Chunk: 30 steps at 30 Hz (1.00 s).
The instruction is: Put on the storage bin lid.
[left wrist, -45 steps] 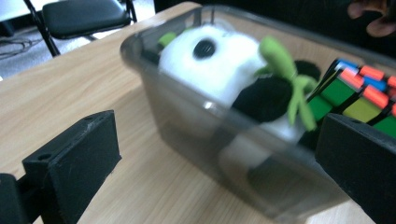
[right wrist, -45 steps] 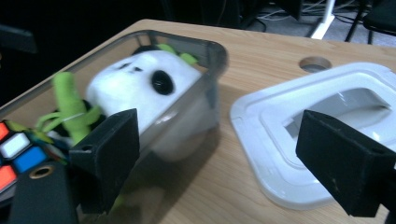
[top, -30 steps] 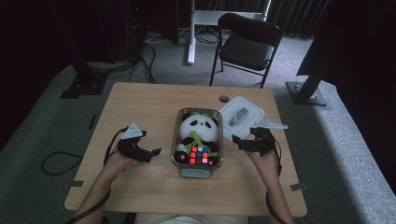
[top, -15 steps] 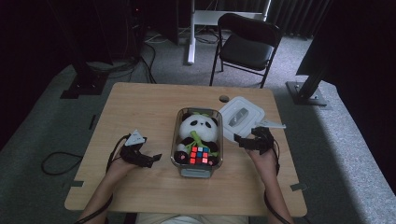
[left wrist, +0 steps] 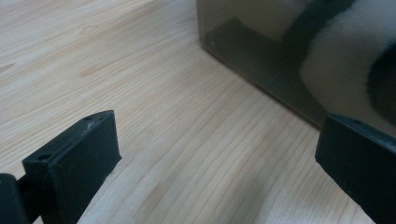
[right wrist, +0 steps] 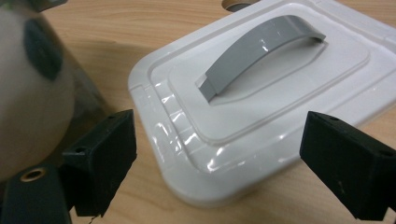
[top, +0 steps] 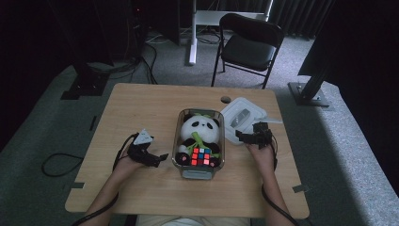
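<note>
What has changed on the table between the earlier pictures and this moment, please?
The left gripper has moved right across the table toward the clear box, jaws open and holding nothing. The right gripper stays open beside the white lid. The panda, the cube, the box and the lid have not moved.

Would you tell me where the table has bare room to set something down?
The far left of the table, beyond the left gripper, is bare, as is the near edge before the clear box. It is crowded at the right, where the white lid and right gripper sit close beside the box.
</note>
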Available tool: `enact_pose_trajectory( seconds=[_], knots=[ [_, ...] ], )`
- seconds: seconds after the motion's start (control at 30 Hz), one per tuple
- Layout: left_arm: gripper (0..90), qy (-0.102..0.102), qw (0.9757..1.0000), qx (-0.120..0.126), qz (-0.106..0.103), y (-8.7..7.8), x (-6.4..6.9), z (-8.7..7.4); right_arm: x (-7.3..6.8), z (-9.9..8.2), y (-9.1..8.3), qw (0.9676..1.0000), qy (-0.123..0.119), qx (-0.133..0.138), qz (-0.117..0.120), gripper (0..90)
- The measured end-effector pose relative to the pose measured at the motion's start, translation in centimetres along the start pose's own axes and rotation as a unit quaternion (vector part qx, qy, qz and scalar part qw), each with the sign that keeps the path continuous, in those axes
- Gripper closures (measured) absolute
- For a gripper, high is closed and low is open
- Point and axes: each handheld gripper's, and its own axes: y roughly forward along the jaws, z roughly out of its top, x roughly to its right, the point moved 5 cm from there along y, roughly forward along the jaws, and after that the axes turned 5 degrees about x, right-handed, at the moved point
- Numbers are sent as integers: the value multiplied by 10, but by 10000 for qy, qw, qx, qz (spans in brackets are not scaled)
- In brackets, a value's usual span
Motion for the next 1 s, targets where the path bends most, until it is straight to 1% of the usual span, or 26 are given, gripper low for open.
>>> enact_pose_trajectory(
  seconds=[0.13,0.23,0.3,0.4,0.47,0.5,0.57,0.6,0.67,0.7,0.8,0.87,0.9,0.93,0.97,1.0],
  knots=[
    [5,7,10000,7,-34,3,2,2,0,4,9,9999,-49,6,-139,126],
    [5,24,10000,29,-39,5,3,5,-1,10,17,9999,41,41,-132,125],
    [5,47,10000,30,-76,6,5,7,-1,13,23,9998,80,46,-168,127],
    [5,88,9999,26,-105,8,9,10,0,17,34,9994,109,37,-313,134],
    [5,119,9998,38,-131,10,12,12,0,18,42,9990,173,-9,-405,138],
    [5,143,9998,22,-155,11,13,13,0,19,46,9987,161,-41,-473,138],
    [5,183,9997,32,-186,13,16,16,0,21,53,9984,189,-92,-529,142],
    [5,209,9996,19,-202,14,17,17,0,22,56,9979,149,-105,-618,143],
    [5,212,9995,36,-225,15,18,19,0,23,61,9970,129,-125,-746,184],
    [5,228,9995,27,-227,15,18,20,1,24,63,9965,146,-133,-817,184],
    [5,223,9995,45,-215,15,18,22,3,26,69,9953,241,-128,-930,186],
    [5,223,9995,54,-216,14,17,22,4,26,73,9949,306,-173,-951,196],
    [5,232,9995,53,-205,14,17,22,4,26,76,9946,307,-209,-966,224],
    [5,235,9995,52,-195,14,17,23,3,26,78,9943,279,-269,-991,233],
    [5,223,9995,58,-203,14,17,23,2,25,80,9939,243,-320,-1027,272],
    [5,216,9995,60,-202,13,17,23,2,24,83,9933,173,-377,-1079,277]
  ],
)
